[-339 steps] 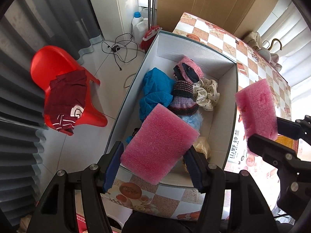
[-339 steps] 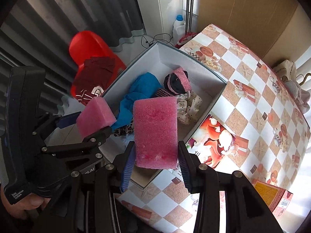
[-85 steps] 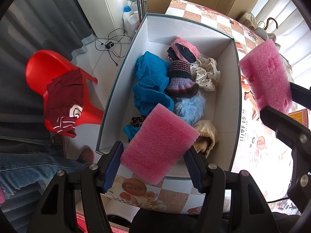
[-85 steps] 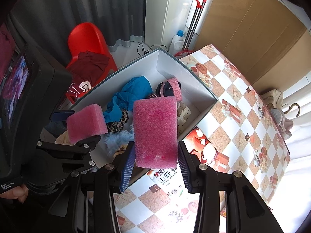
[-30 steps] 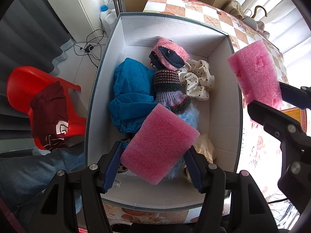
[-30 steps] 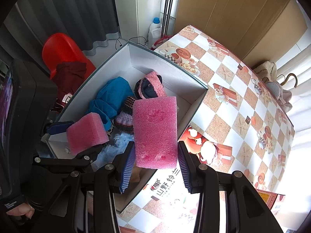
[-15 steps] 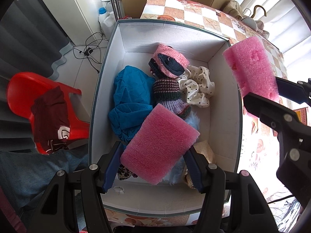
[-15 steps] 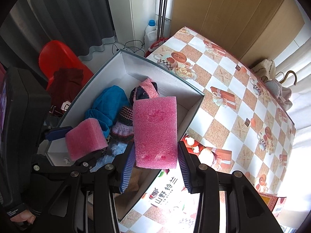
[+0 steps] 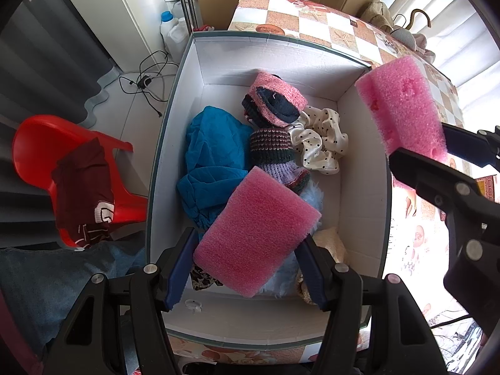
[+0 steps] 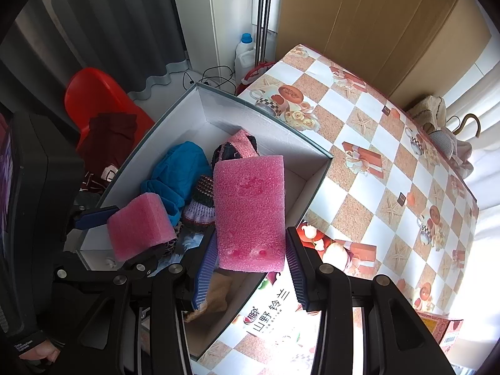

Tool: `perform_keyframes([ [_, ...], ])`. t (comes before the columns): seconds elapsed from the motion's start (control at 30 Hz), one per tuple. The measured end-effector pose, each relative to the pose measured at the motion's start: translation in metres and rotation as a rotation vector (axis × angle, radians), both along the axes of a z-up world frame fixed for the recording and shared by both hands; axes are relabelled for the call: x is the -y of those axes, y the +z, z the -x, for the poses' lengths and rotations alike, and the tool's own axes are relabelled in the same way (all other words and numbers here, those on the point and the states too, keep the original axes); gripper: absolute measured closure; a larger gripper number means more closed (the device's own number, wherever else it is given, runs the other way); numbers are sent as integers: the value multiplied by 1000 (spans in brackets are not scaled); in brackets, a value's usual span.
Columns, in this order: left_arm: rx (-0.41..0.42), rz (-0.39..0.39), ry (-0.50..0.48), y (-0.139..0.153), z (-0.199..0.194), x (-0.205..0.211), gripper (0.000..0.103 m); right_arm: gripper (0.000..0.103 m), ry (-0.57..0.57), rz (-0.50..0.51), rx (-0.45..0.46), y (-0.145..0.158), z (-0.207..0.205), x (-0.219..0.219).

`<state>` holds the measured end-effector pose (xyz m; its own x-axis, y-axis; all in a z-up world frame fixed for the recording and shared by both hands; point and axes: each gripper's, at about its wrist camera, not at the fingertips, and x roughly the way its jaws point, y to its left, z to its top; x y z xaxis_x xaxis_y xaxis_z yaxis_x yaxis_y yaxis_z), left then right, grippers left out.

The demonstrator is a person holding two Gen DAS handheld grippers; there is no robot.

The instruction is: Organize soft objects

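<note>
My left gripper [image 9: 247,262] is shut on a pink foam block [image 9: 254,232] and holds it above the near end of a white cardboard box [image 9: 268,59]. My right gripper [image 10: 250,262] is shut on a second pink foam block [image 10: 250,209], held above the box's right wall [image 10: 315,184]; this block also shows in the left wrist view [image 9: 403,109]. In the box lie a blue cloth [image 9: 212,156], a pink and navy knit piece [image 9: 275,100], a striped knit hat [image 9: 275,153], a dotted white scrunchie [image 9: 322,147] and a pale blue fluffy item [image 9: 312,197].
The box stands on a table with a checkered cloth [image 10: 390,143]. A red chair [image 9: 40,143] with a dark red garment [image 9: 84,187] stands on the floor to the left. Bottles [image 10: 245,53], a mop [image 10: 262,18] and a cable [image 9: 147,78] lie beyond the box.
Both grippers have moved forward over the box, still holding their foam blocks. The right block has come in over the box's right wall.
</note>
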<state>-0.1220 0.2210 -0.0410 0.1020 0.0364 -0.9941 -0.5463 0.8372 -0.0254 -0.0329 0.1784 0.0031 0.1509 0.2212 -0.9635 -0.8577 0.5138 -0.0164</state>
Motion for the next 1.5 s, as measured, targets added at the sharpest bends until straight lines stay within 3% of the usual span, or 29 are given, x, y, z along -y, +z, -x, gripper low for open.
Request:
perform_keyframes([
  [1.5, 6, -2, 14, 4, 5, 0, 37, 59, 27, 5, -16, -3, 5, -4],
])
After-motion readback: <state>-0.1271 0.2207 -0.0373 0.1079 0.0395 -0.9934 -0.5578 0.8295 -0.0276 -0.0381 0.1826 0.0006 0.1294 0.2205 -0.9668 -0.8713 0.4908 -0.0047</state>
